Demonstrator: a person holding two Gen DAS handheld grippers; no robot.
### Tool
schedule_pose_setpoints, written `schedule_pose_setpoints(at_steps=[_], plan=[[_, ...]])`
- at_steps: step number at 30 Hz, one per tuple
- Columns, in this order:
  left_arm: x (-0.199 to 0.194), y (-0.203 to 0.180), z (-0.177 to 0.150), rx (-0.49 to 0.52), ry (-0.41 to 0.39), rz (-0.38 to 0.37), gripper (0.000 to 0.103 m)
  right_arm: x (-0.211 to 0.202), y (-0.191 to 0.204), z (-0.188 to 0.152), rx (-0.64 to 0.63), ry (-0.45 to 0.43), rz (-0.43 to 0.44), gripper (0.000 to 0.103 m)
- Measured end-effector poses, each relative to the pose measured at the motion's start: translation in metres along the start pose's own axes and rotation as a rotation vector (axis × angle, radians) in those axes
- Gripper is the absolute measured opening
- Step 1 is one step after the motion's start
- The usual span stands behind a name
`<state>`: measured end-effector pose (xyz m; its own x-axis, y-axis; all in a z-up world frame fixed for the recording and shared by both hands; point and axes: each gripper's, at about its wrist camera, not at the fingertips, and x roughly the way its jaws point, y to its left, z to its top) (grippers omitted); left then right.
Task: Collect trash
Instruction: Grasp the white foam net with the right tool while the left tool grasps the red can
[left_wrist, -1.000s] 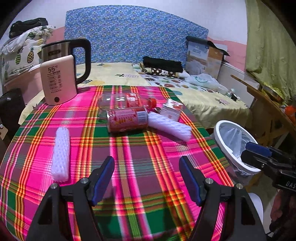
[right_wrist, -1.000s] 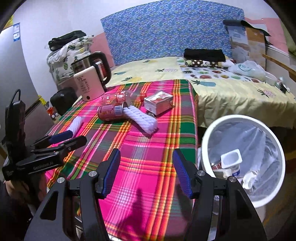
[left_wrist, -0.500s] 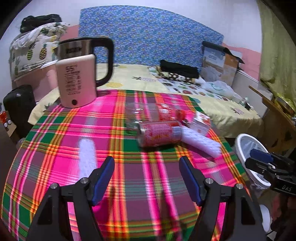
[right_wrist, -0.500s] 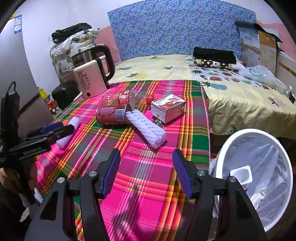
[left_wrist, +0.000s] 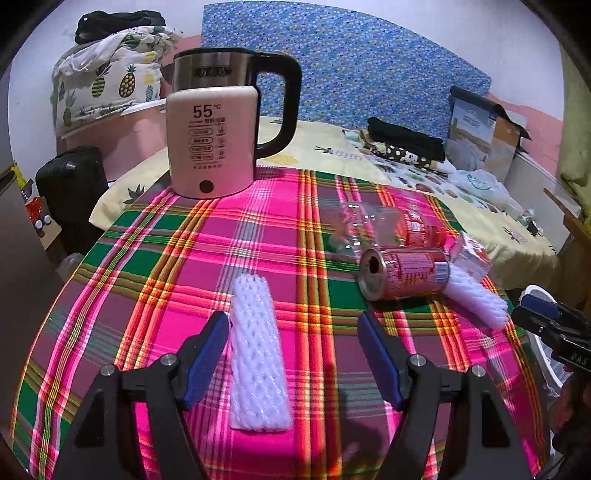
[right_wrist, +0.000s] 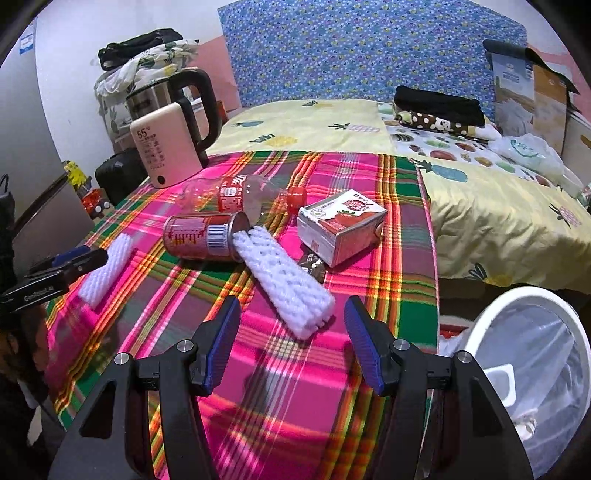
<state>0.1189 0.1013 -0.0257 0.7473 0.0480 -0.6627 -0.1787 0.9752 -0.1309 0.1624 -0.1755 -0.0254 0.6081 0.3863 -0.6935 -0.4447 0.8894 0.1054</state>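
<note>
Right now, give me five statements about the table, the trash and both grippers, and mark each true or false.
1. The can lies on its side. True.
2. The left gripper is shut on a foam net. False: its jaws stand open, with the net lying between them on the table.
3. The bottle stands upright. False: it lies on its side behind the can.
4. The bin sits beside the table, off its right edge. True.
5. The right gripper holds the carton. False: it is open and empty, and the carton rests on the table.
</note>
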Motion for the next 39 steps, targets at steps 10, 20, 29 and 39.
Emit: schedule_pose_setpoints(at_steps=[10, 20, 29, 39], plan=[[0.022, -0.033, 0.031, 0.107, 0.001, -0.118, 0.074, 0.031, -0.007, 0.007, -0.046, 0.055, 0.016, 0.06], [0.048, -0.077, 0.056, 0.295, 0.006, -0.236, 0.074, 0.028, -0.003, 0.002, -0.063, 0.092, 0.078, 0.028], [0.07, -0.098, 0.046, 0.461, 0.095, -0.307, 0.074, 0.004, -0.017, -0.012, 0.002, 0.067, 0.082, 0.027], [0.059, -0.116, 0.036, 0.472, 0.132, -0.336, 0.074, -0.005, -0.027, -0.021, 0.056, 0.054, 0.067, 0.027]])
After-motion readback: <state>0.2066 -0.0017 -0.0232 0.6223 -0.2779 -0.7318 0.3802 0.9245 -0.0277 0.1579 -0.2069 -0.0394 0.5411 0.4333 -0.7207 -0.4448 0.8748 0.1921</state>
